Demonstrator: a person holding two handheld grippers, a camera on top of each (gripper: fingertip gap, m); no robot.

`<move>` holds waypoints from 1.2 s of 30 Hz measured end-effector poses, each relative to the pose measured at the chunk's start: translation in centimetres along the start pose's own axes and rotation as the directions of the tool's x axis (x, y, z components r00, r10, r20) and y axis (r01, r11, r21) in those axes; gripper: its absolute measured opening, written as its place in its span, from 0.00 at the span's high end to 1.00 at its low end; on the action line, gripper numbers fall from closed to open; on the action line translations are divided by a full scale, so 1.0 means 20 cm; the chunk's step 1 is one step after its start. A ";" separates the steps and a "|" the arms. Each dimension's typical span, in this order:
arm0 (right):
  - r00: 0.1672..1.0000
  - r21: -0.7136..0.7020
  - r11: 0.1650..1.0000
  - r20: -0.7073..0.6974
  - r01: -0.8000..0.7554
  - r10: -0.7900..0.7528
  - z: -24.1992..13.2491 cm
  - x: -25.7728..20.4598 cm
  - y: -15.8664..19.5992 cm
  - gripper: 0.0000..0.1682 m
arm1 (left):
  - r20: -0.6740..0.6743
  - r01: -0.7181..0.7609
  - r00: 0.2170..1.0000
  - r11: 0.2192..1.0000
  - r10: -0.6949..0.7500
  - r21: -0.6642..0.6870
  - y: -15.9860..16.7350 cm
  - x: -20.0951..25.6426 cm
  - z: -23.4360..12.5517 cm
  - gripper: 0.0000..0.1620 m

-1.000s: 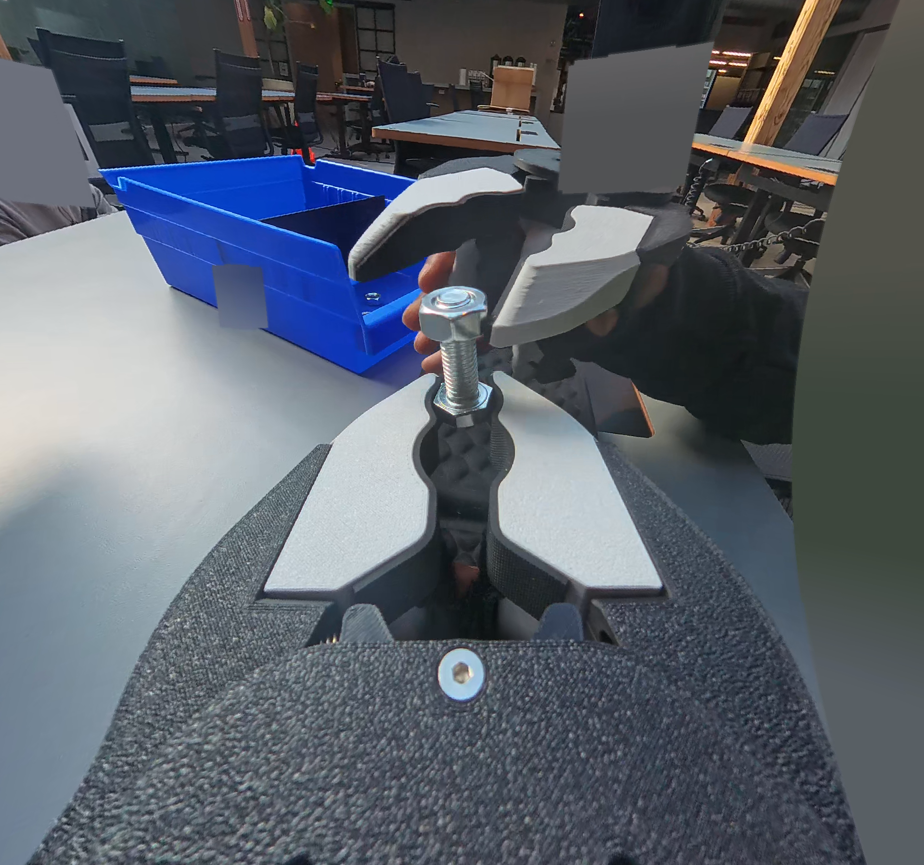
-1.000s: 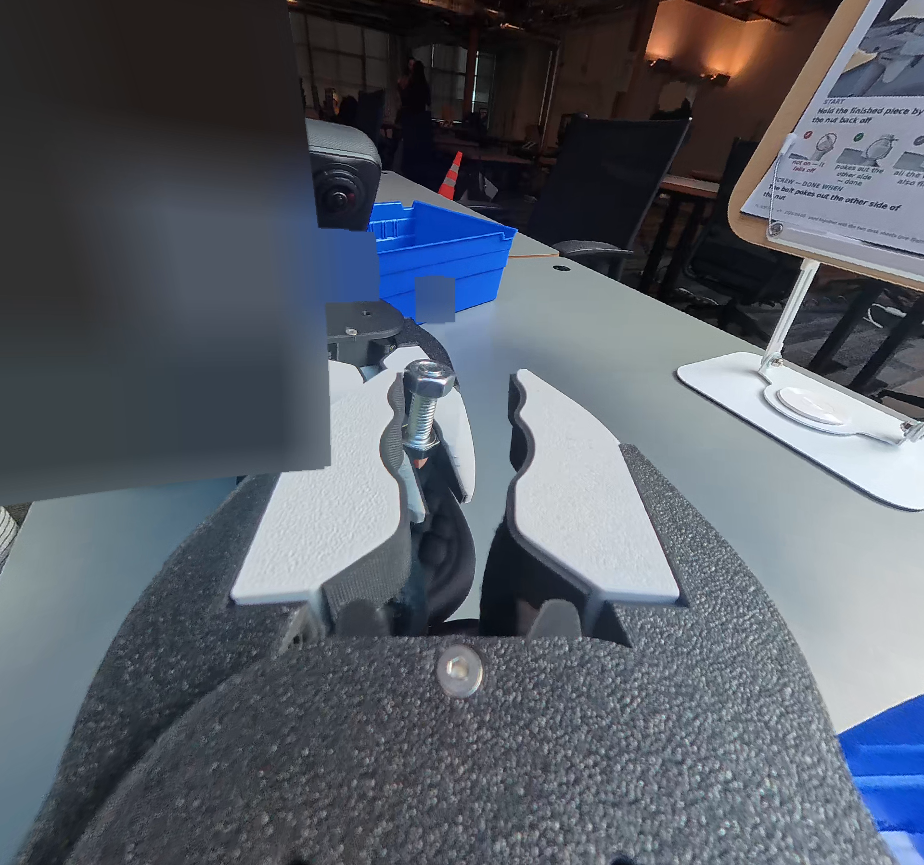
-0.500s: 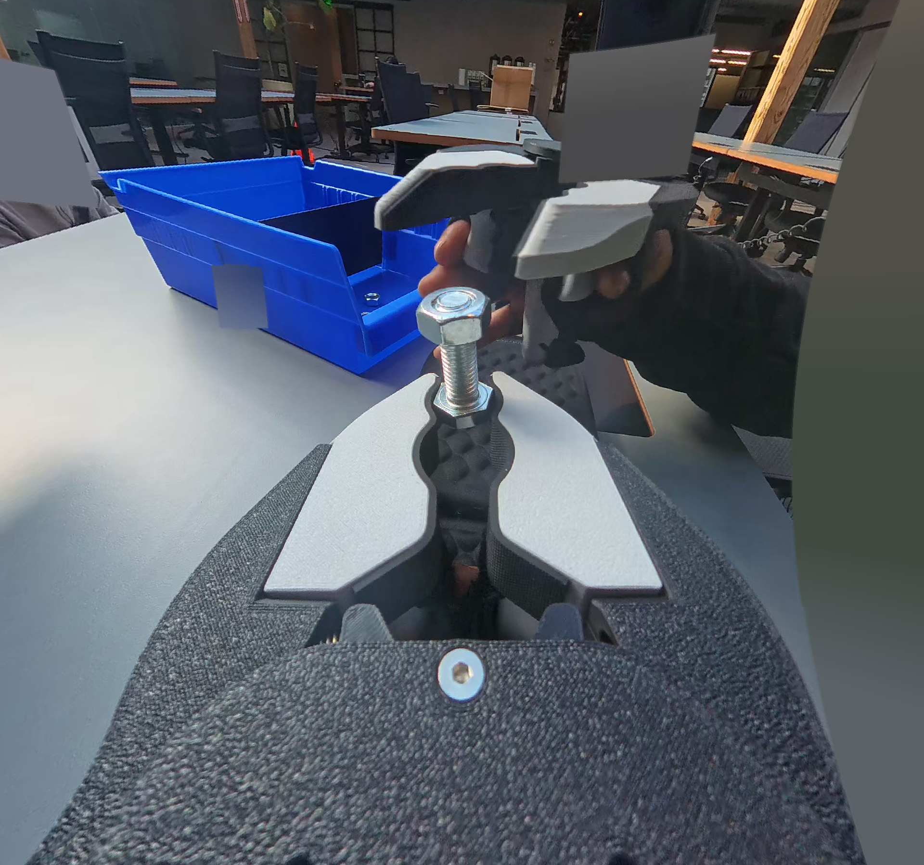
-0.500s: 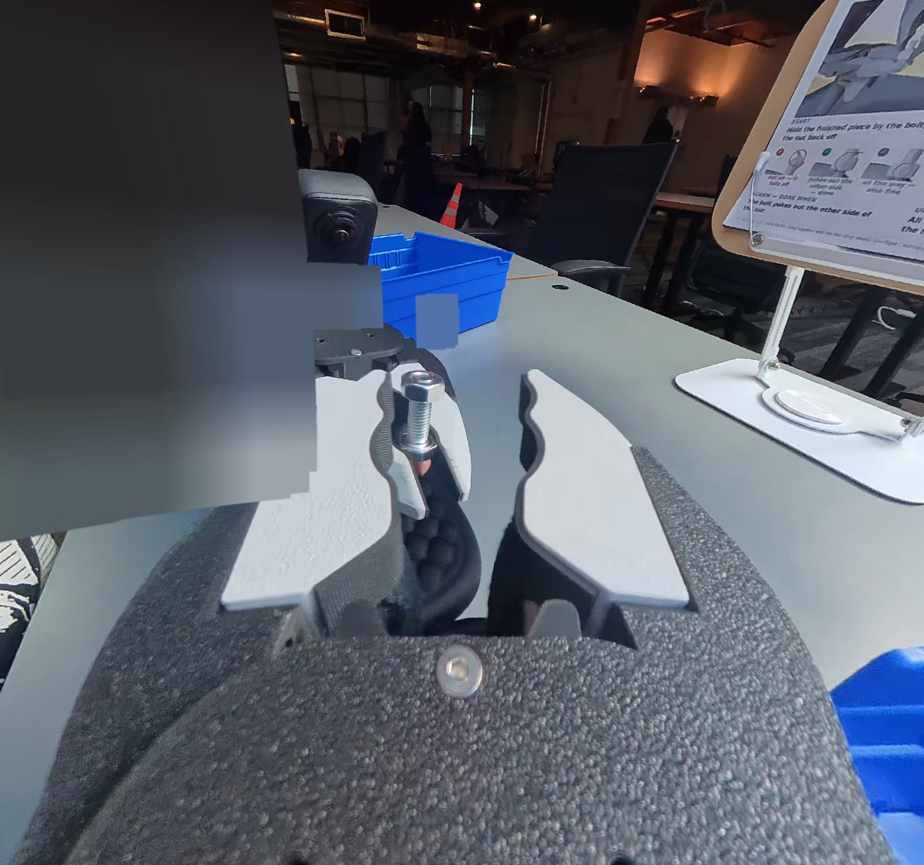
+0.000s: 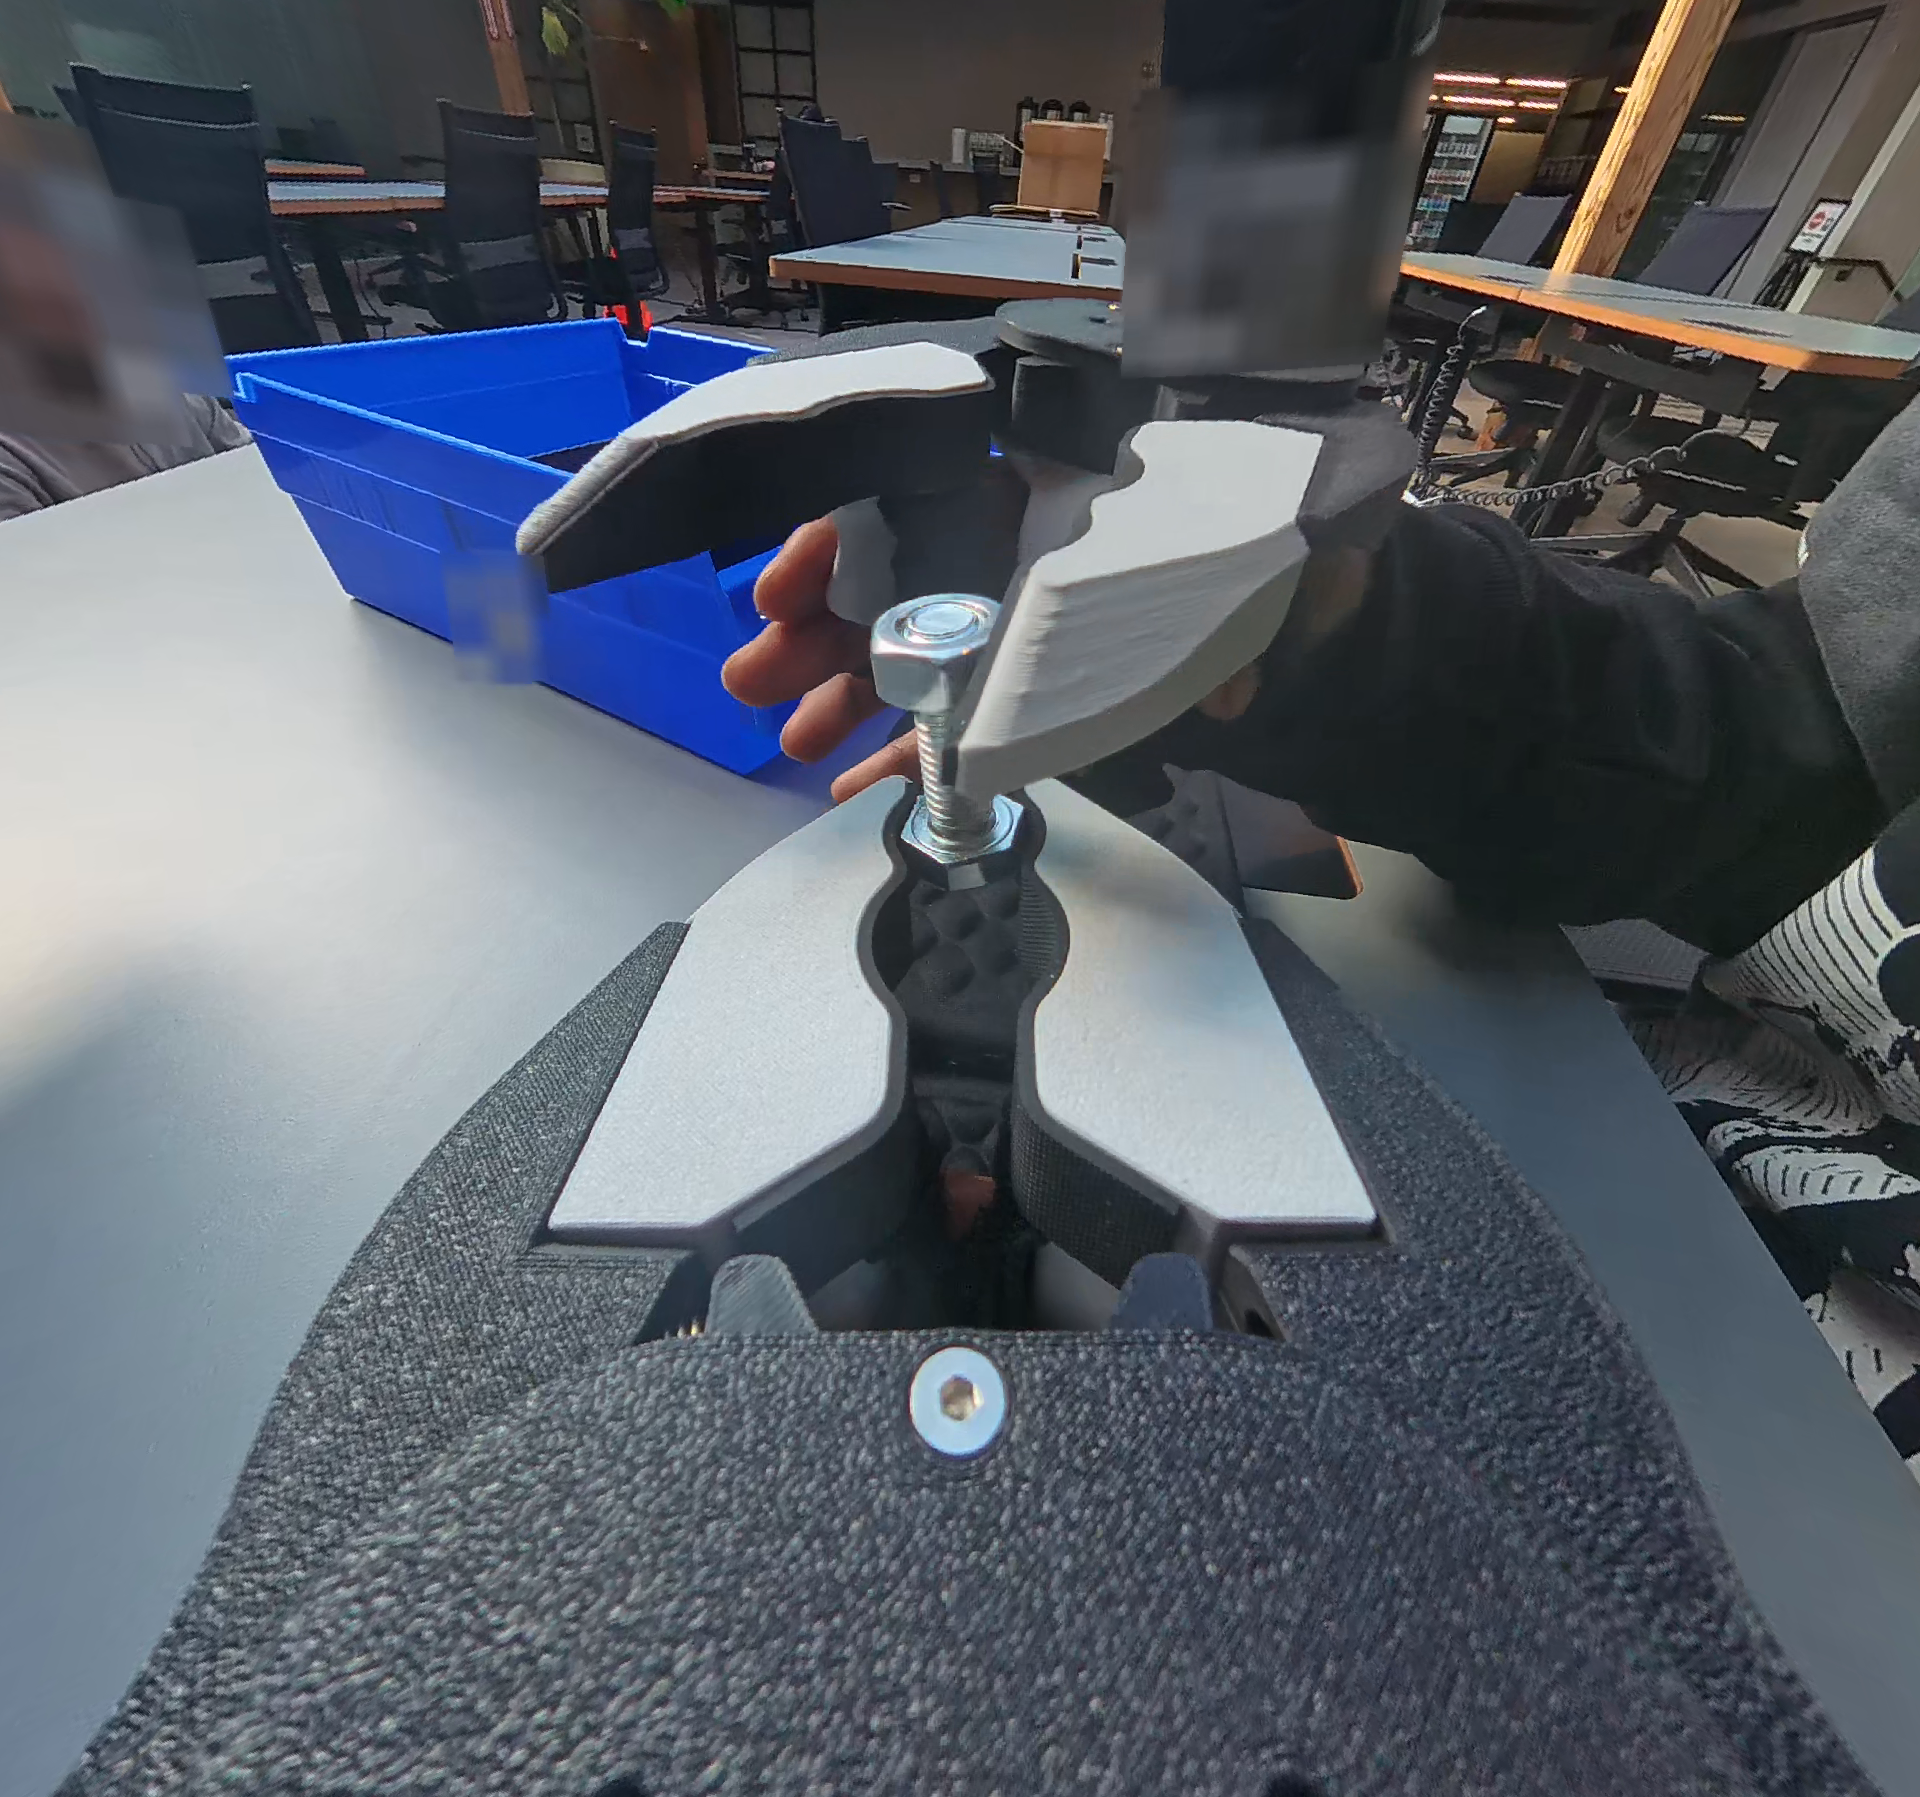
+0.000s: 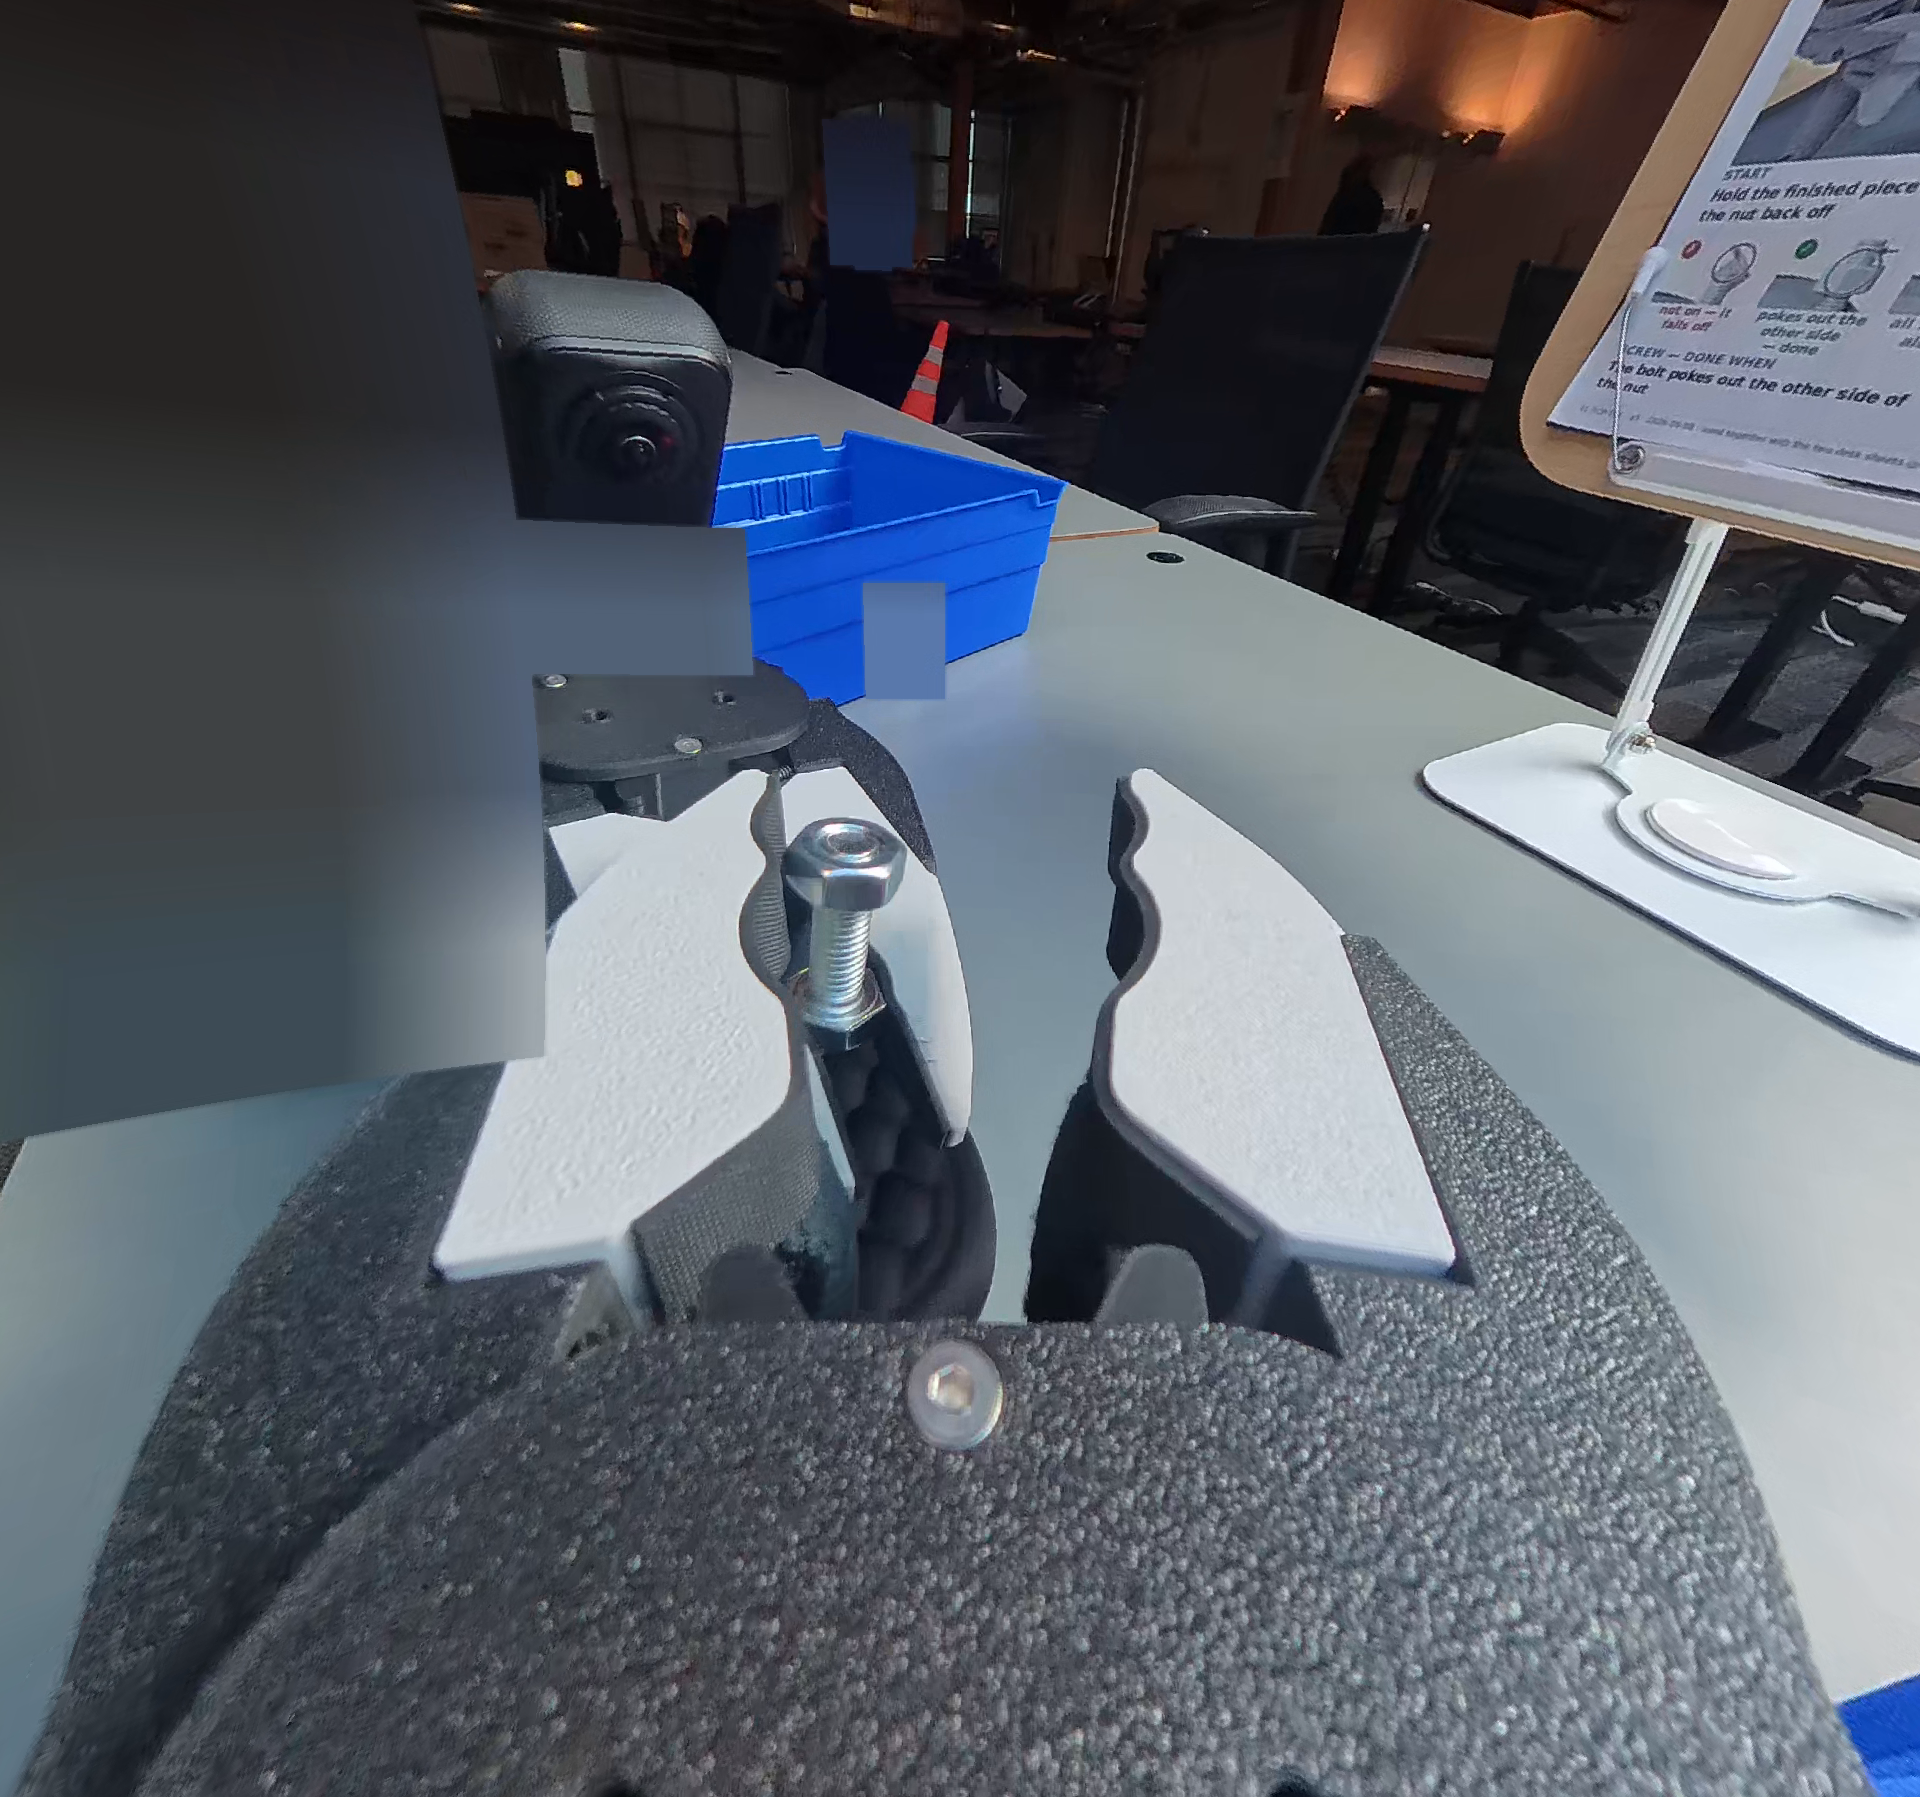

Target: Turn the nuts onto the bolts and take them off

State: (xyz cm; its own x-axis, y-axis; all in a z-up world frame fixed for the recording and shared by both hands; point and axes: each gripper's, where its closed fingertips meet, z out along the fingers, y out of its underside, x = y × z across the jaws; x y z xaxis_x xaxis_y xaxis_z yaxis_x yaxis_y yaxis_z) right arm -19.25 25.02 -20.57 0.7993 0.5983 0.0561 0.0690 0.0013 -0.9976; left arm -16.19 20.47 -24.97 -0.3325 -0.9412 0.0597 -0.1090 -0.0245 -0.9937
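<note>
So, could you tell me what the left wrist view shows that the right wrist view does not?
Only the left wrist view shows the person's hand on the right gripper, open around the bolt, and the left gripper shut on the nut. Only the right wrist view shows the document stand and an orange cone. Both show the bolt, nut, blue bin and grey table.

both wide-angle views bend straight lines at the edges. daylight falls from the left onto the grey table (image 5: 260,812), leaving a bright washed patch. the hall behind is dim with warm lamps. the bolt (image 5: 935,687) gleams sharply; the nearer finger looks slightly motion-blurred.
</note>
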 end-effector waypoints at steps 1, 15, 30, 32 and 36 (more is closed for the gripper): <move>1.000 0.000 1.000 0.000 0.000 0.000 -0.01 0.00 0.00 0.66 | -0.001 0.001 1.000 1.000 -0.001 0.000 0.00 0.00 0.00 0.91; 0.998 0.017 0.999 -0.032 0.046 -0.045 -0.17 0.02 -0.02 0.87 | -0.001 0.007 1.000 1.000 -0.007 0.002 0.00 0.00 0.00 0.90; 1.000 -0.006 1.000 0.029 -0.003 0.003 0.01 -0.03 0.00 0.53 | 0.000 0.004 1.000 1.000 -0.004 0.002 0.00 -0.01 0.00 0.91; 1.000 -0.015 1.000 0.017 -0.014 0.014 0.05 -0.02 0.01 0.53 | -0.001 0.001 1.000 1.000 -0.001 0.001 0.00 0.00 0.00 0.91; 1.000 -0.037 0.999 -0.017 -0.022 0.021 0.05 0.02 0.02 0.56 | -0.003 0.000 1.000 1.000 0.000 0.000 0.00 0.00 0.00 0.91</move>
State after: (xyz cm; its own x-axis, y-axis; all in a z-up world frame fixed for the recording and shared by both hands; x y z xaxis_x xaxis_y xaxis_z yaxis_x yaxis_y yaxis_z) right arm -19.59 26.11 -21.09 0.8108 0.5842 0.0355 0.0737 -0.0418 -0.9964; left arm -16.16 20.50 -25.01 -0.3349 -0.9403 0.0602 -0.1087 -0.0249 -0.9938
